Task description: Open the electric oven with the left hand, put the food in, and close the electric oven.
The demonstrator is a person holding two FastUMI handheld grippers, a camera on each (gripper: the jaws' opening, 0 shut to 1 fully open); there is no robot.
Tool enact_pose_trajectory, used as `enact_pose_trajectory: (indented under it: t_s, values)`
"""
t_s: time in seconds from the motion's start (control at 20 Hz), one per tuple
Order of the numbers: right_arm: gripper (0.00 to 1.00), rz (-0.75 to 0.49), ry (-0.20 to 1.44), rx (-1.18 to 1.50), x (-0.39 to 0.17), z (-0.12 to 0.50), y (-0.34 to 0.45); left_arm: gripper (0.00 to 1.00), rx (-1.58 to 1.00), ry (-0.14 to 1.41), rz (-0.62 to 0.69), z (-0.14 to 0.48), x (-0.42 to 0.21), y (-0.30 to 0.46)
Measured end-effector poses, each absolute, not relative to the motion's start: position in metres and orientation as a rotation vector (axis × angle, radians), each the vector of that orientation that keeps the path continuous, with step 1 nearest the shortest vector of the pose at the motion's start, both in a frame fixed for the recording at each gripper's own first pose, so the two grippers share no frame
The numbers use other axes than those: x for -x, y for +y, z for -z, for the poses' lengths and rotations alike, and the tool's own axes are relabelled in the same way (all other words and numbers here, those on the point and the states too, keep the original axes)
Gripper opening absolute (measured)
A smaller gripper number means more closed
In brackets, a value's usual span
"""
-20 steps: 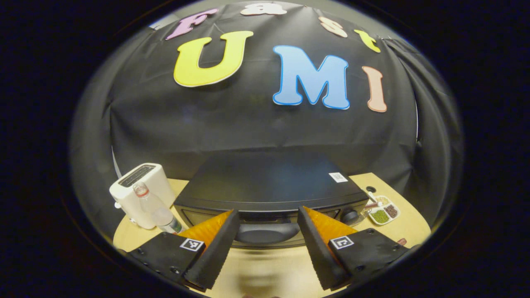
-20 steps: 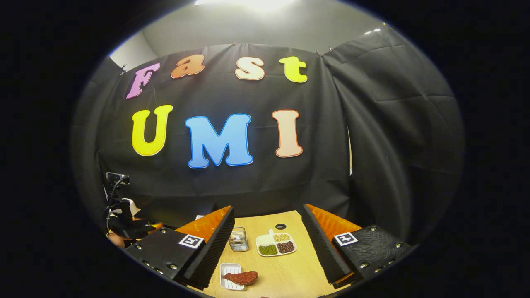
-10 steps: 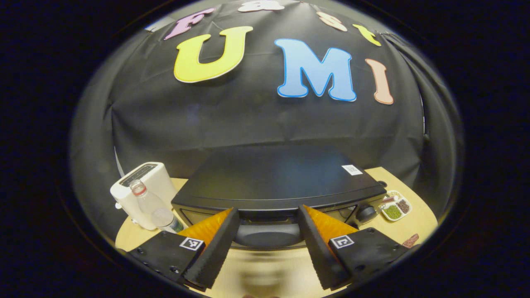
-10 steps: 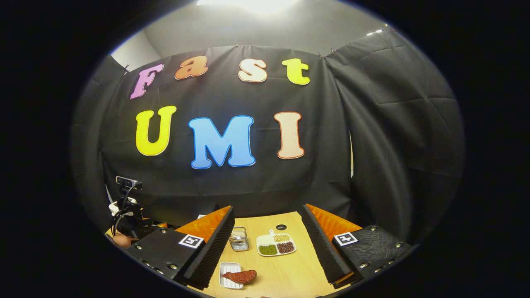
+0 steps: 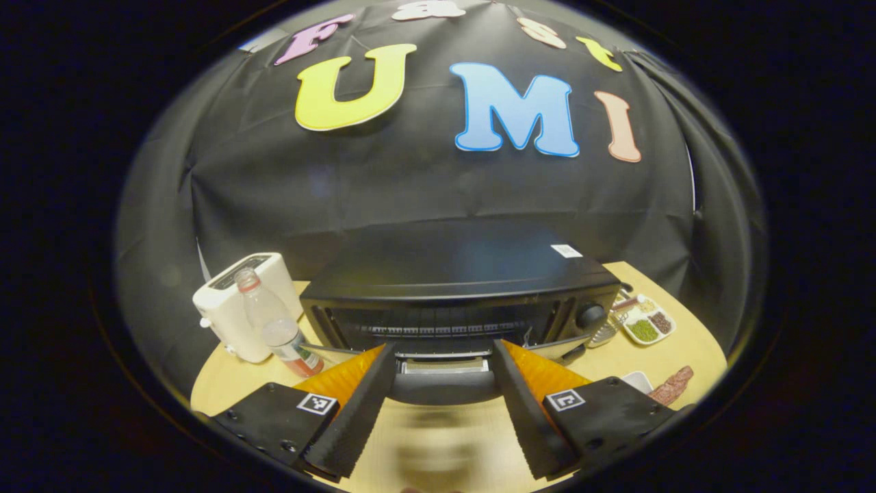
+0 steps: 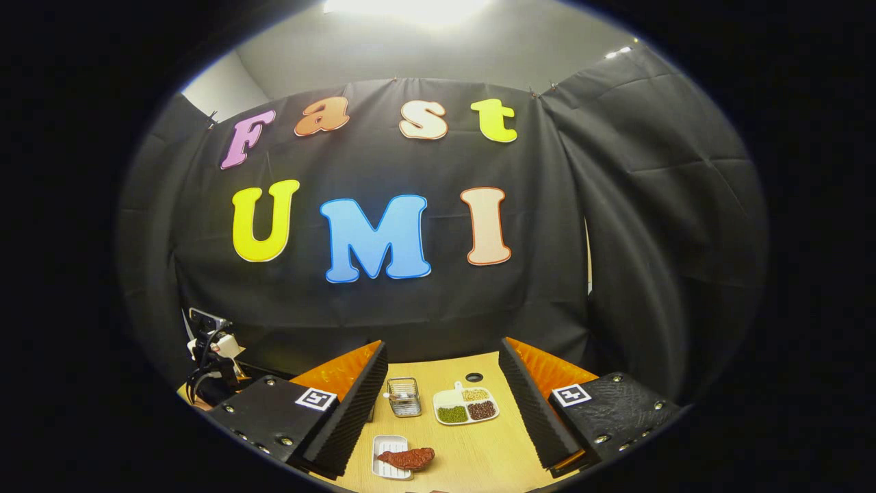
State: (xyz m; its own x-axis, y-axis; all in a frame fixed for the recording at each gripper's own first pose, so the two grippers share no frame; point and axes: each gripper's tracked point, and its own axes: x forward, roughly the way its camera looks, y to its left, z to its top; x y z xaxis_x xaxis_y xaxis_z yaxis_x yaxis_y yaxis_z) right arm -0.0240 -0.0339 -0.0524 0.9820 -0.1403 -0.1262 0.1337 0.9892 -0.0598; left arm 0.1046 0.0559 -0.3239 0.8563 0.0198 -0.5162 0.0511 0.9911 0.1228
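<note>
The black electric oven (image 5: 458, 270) stands on the wooden table in the left gripper view. Its door is tilted partly open and the wire rack (image 5: 438, 330) inside shows. My left gripper (image 5: 444, 348) is open, its fingers straddling the door handle (image 5: 441, 387) without pressing on it. The food, a reddish-brown strip (image 6: 408, 457), lies across a small white tray (image 6: 384, 467) in the right gripper view, and appears as the strip (image 5: 674, 385) right of the oven. My right gripper (image 6: 443, 346) hangs open above the table, holding nothing.
A white toaster (image 5: 236, 311) and a plastic bottle (image 5: 274, 329) stand left of the oven. Right of it sit a divided dish of beans (image 6: 467, 406) and a small wire basket (image 6: 404, 397). Black cloth closes the back and sides.
The oven door has swung from closed to partly open, and the rack inside now shows. The left gripper has drawn back with the handle between its fingers. The right gripper has barely shifted.
</note>
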Motion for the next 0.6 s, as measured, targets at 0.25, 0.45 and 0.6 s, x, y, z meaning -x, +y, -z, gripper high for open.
enact_pose_trajectory:
  t_s: [0.25,0.45,0.6]
  values:
    - [0.99,0.133,0.134,0.056,0.028,0.053,-0.031,0.95,-0.143,0.576,0.021,0.344,-0.07,0.058]
    - [0.99,0.131,0.134,0.063,0.032,0.053,-0.029,0.96,-0.113,0.647,0.027,0.373,-0.043,0.06]
    - [0.99,0.124,0.14,0.068,0.034,0.056,-0.026,1.0,-0.115,0.703,0.035,0.397,-0.027,0.062]
